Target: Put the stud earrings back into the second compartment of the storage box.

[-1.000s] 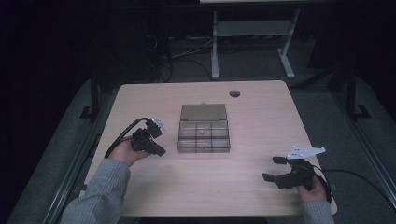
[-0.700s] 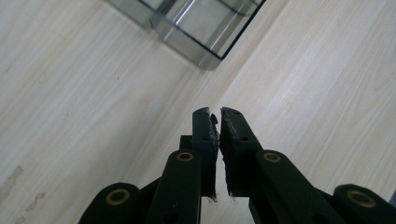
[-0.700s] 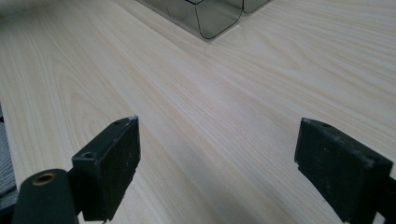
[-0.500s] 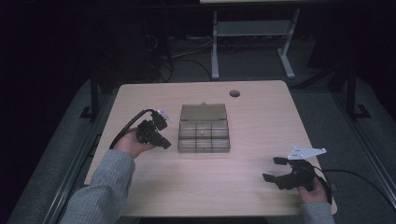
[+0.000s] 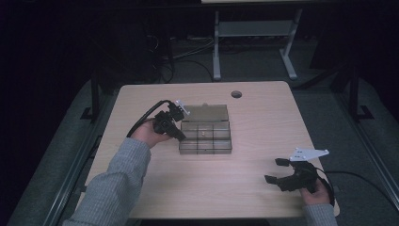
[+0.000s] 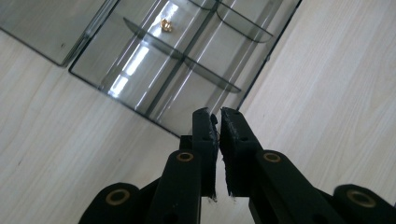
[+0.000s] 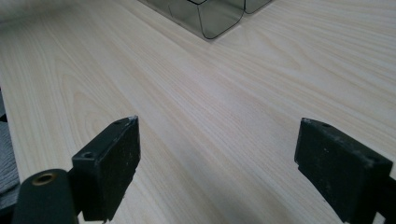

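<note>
In the high view my left hand-held gripper (image 5: 178, 135) sits at the left edge of the box (image 5: 205, 136), a clear smoked case at mid-frame on the bench (image 5: 254, 122). Its lid (image 5: 205, 113) lies folded back flat toward the top of the frame. The box's long axis runs left to right across the picture, its compartments in rows along that line.

In the left gripper view the jaws are nearly shut, a thin gap between them, and they seem to pinch something tiny and dark at the tips; I can't make out what. The tips hover at the box's near corner. A small gold piece (image 6: 165, 24) lies in a compartment at the upper middle of that frame.

My right hand-held gripper (image 5: 277, 171) rests low at the lower right of the high view, well apart from the box, jaws spread wide and empty over bare wood.
</note>
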`<state>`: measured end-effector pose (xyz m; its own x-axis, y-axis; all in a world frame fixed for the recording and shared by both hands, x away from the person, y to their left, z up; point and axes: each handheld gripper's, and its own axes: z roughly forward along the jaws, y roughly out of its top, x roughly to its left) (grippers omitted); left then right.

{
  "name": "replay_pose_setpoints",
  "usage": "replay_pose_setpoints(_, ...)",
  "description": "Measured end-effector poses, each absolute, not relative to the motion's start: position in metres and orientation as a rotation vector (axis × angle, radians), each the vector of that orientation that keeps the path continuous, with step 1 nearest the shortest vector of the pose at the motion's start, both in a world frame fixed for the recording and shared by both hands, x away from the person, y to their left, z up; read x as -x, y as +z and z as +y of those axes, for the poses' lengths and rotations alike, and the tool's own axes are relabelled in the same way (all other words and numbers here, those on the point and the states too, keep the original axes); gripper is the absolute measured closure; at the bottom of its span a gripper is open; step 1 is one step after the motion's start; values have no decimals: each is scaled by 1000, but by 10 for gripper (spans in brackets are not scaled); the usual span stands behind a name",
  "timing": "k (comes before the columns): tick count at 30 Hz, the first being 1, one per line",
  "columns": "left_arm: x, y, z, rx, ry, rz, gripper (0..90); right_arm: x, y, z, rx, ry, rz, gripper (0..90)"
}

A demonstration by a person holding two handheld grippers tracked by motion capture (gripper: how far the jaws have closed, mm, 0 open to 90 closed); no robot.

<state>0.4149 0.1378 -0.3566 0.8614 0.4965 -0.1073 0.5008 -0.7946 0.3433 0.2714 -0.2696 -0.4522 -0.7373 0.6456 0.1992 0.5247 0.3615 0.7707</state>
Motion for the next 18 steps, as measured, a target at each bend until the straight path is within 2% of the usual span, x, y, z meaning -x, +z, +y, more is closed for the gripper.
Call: replay_pose_setpoints(18,-448,-364,102,-2696,-48,730,843,-271,-452,-271,-1074,1340,2467,141)
